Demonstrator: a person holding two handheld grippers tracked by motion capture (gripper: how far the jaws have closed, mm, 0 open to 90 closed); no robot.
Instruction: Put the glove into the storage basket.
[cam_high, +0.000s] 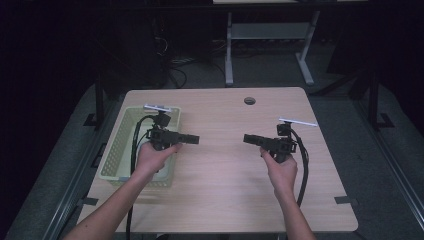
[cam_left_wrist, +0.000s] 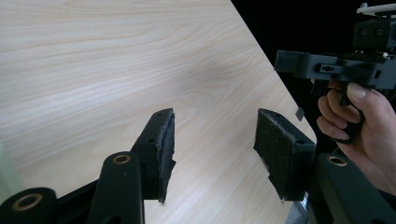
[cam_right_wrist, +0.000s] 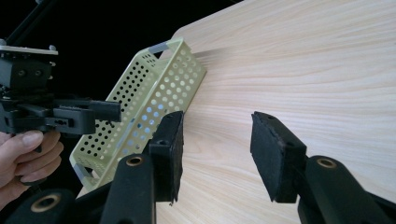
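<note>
While both claws gape empty, the basket (cam_high: 116, 150) lies seemingly just beneath the left claw (cam_high: 194, 139).

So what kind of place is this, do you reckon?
Probably a lab or workshop set up for recording. A person holds the left gripper and right gripper over a bare wooden table, with a perforated green basket at its edge and cables on the floor behind.

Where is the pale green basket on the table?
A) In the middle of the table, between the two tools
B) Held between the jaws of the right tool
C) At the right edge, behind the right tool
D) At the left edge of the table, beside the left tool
D: in the high view the basket sits at the left edge of the table, with the left tool just beside it.
</note>
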